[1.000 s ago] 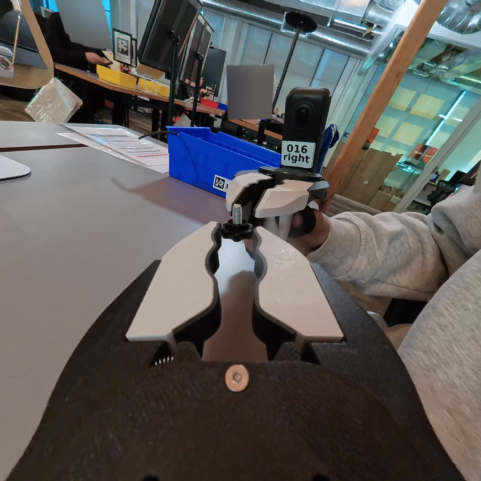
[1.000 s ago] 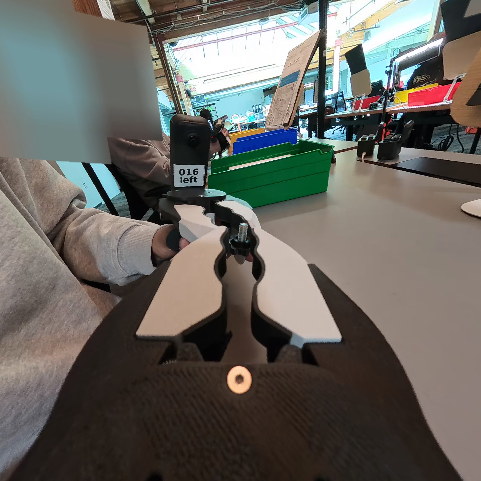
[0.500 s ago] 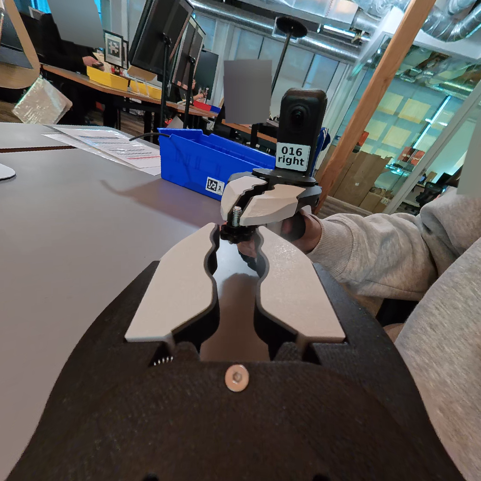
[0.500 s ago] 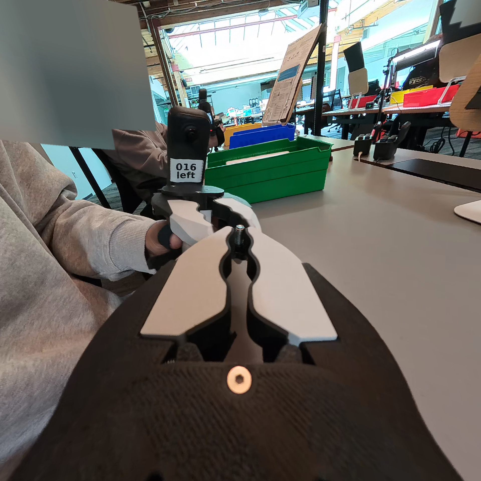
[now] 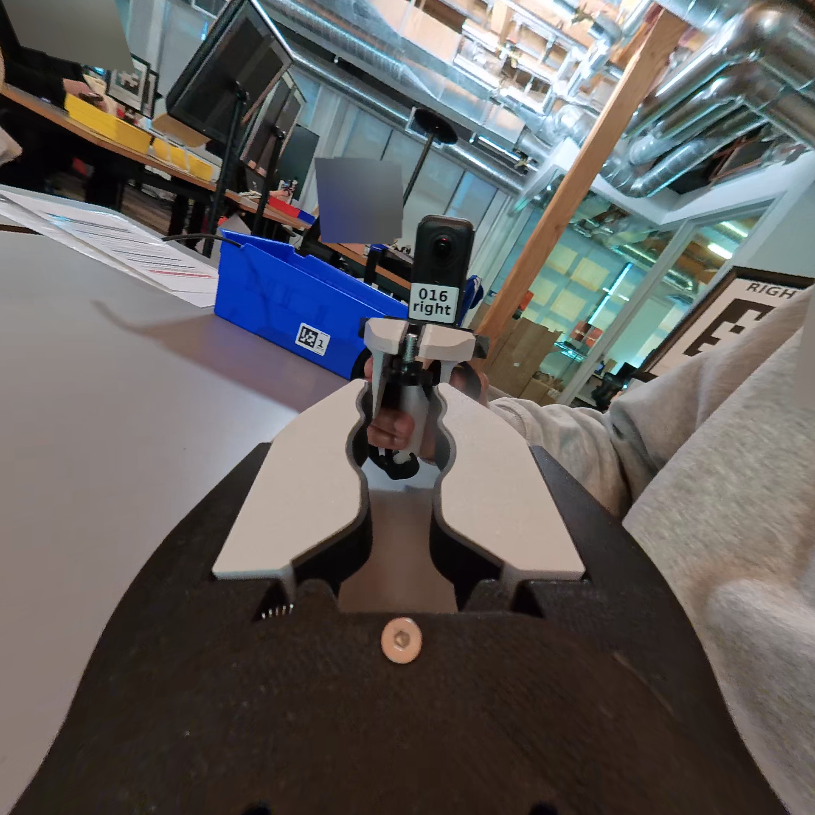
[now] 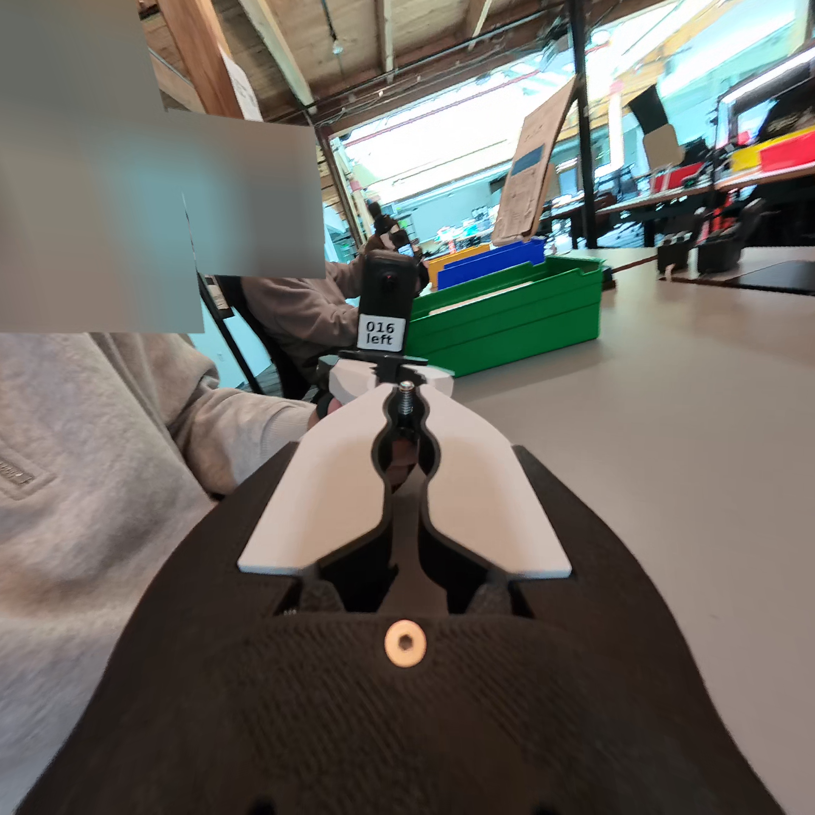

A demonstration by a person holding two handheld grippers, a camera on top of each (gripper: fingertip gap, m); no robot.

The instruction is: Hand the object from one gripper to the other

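The object is a black knob with a silver threaded stud [image 6: 405,408]. My right gripper [image 6: 405,390] is shut on it at the fingertips, with the stud pointing up. In the left wrist view the knob [image 5: 410,374] sits in the right gripper [image 5: 410,342], just beyond my left fingertips. My left gripper [image 5: 402,392] is open and empty, facing the right one tip to tip above the grey table [image 5: 110,419]. It also shows in the right wrist view [image 6: 392,375], right behind the knob.
A blue bin [image 5: 286,291] and a printed sheet [image 5: 110,242] lie on the table beyond the grippers. A green bin [image 6: 507,317] stands at the far side in the right wrist view. Grey sleeves [image 5: 617,432] hold both grippers. Desks with monitors stand behind. Left and right tips are no more than a few centimetres apart.
The left gripper held the knob a second ago. The right gripper closed on it, the left gripper opened and let go, and the knob now rests in the right gripper.
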